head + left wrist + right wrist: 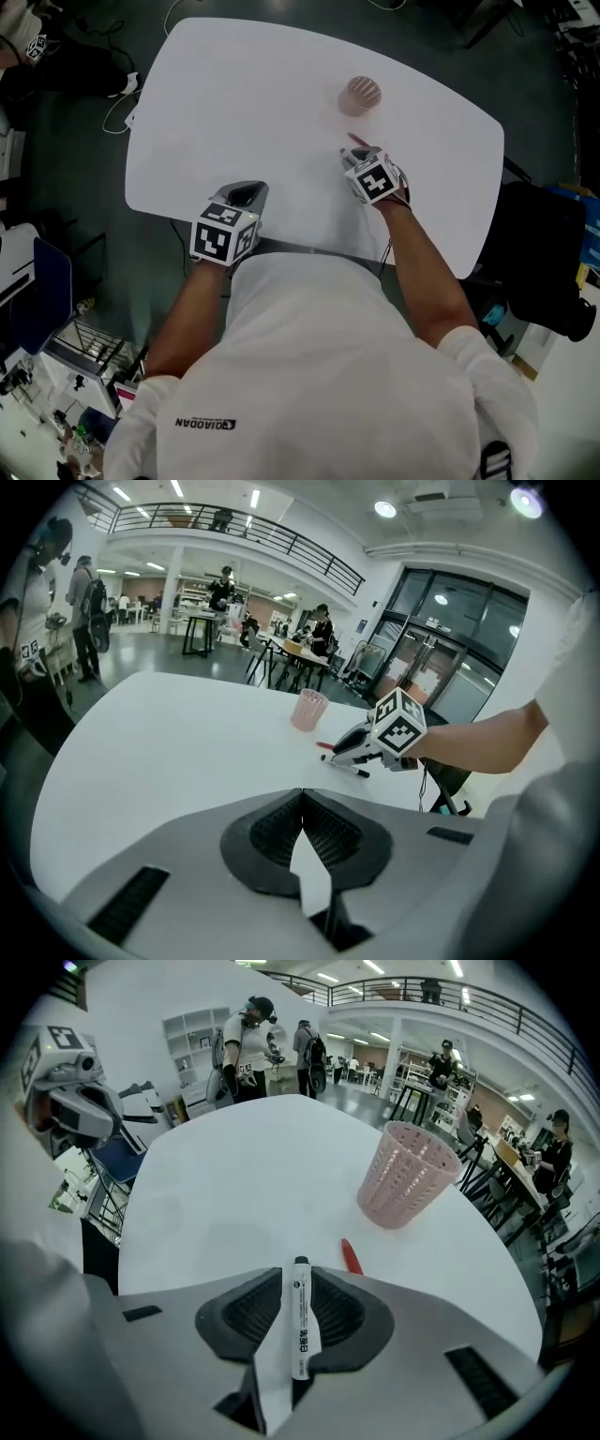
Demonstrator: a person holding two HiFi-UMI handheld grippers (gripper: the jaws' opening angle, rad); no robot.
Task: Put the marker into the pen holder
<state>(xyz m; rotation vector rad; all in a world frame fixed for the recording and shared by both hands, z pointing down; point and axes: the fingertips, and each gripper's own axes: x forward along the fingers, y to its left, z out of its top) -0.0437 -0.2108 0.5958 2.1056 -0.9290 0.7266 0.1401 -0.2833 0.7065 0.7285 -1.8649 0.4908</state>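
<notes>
The pink mesh pen holder (pixel 359 96) (pixel 409 1174) (pixel 308 710) stands upright on the white table (pixel 234 94), toward its far right. A white marker (pixel 299 1326) with a black tip lies lengthwise between the jaws of my right gripper (pixel 298 1283) (pixel 354 159), which is down at the table just short of the holder. The jaws stand open on either side of the marker and do not squeeze it. In the left gripper view the marker's dark tip (pixel 361 772) sticks out under the right gripper (pixel 342 752). My left gripper (pixel 246 194) (pixel 301 794) rests at the near table edge, shut and empty.
A small red pen-like piece (pixel 351 1255) (pixel 325 746) lies on the table between the right gripper and the holder. Cables and a chair stand on the floor at the left. Desks and several people fill the hall behind.
</notes>
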